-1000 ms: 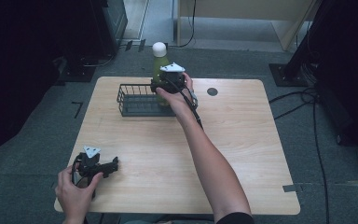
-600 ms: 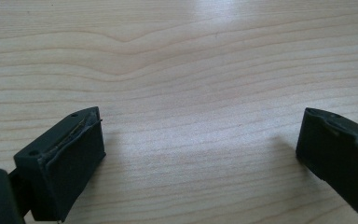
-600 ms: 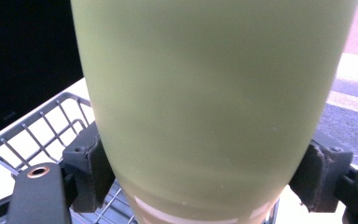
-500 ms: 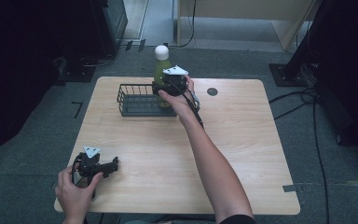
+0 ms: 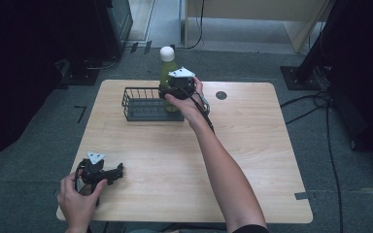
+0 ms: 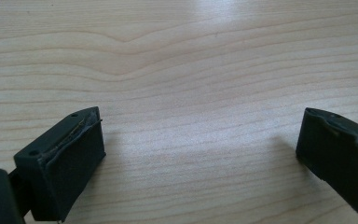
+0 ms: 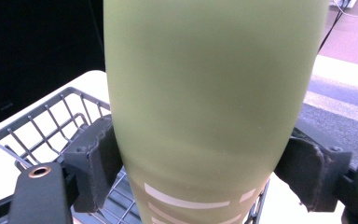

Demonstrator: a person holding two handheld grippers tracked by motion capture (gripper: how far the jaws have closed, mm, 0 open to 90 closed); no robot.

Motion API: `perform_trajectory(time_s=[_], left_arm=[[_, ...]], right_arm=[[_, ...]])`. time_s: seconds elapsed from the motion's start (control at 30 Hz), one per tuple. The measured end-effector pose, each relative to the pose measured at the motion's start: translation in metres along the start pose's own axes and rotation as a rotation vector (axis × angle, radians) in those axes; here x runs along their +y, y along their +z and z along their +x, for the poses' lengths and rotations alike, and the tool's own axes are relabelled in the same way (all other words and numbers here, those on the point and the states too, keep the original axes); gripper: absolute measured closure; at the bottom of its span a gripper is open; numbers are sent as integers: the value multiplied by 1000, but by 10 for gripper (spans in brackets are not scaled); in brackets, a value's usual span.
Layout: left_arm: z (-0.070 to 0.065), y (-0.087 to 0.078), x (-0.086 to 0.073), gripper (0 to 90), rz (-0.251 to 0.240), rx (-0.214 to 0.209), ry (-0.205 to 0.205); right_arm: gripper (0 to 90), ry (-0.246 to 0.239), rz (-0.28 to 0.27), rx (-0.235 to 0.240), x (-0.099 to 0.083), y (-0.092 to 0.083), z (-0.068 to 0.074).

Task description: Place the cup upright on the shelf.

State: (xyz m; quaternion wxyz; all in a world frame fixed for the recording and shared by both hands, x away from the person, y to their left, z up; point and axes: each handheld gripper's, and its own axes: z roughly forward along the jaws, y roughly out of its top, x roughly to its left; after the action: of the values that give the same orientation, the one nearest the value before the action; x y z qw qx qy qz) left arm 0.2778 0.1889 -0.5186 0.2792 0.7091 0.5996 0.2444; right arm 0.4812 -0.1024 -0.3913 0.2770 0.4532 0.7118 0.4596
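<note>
Two tools: one in each of the person's hands, well apart on the table (image 5: 252,160).
Right tool (image 5: 171,91): at the far side of the table, held in the right hand (image 5: 190,103), its grey three-cornered plate on top; its jaws are closed against the two sides of the green bottle's lower body.
Right tool, close up (image 7: 200,168): in the right gripper view both black pads press the bottle's sides, just above some pale stripes printed low on the bottle.
Green bottle (image 5: 167,73): olive green with a white cap (image 5: 166,53); it stands upright, long axis vertical, cap pointing up, at the right end of the wire basket.
Bottle base: it reaches down inside the basket's right end; whether it rests on the basket floor I cannot tell.
Bottle, close up (image 7: 209,93): its body narrows toward the bottom, between the pads.
Wire basket (image 5: 141,104): dark, rectangular and low, sitting on the far part of the table with its long side running left to right; its mesh (image 7: 42,121) shows behind and below the right tool's pad.
Left tool (image 5: 108,174): near the table's front left corner, held low in the left hand (image 5: 77,199), pointing to the right.
Left tool, close up (image 6: 200,158): jaws spread wide, nothing between them but bare pale woodgrain.
Table mark: a small dark round spot (image 5: 221,95) lies to the right of the right hand.
</note>
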Motion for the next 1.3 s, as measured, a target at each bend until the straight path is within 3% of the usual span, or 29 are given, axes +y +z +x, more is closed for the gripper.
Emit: perform_trajectory(time_s=[0.23,0.33,0.43,0.8,1.3], left_arm=[[0,0,0,13,0,0,0],[0,0,0,13,0,0,0],[0,0,0,13,0,0,0],[0,0,0,13,1,0,0],[0,0,0,13,-1,0,-1]], right_arm=[[199,1,-2,4,-1,0,0],[94,45,19,52,0,-2,-3],[32,33,31,56,0,-6,-2],[17,19,23,47,-9,-40,-10],[13,7,43,44,-53,-96,-34]])
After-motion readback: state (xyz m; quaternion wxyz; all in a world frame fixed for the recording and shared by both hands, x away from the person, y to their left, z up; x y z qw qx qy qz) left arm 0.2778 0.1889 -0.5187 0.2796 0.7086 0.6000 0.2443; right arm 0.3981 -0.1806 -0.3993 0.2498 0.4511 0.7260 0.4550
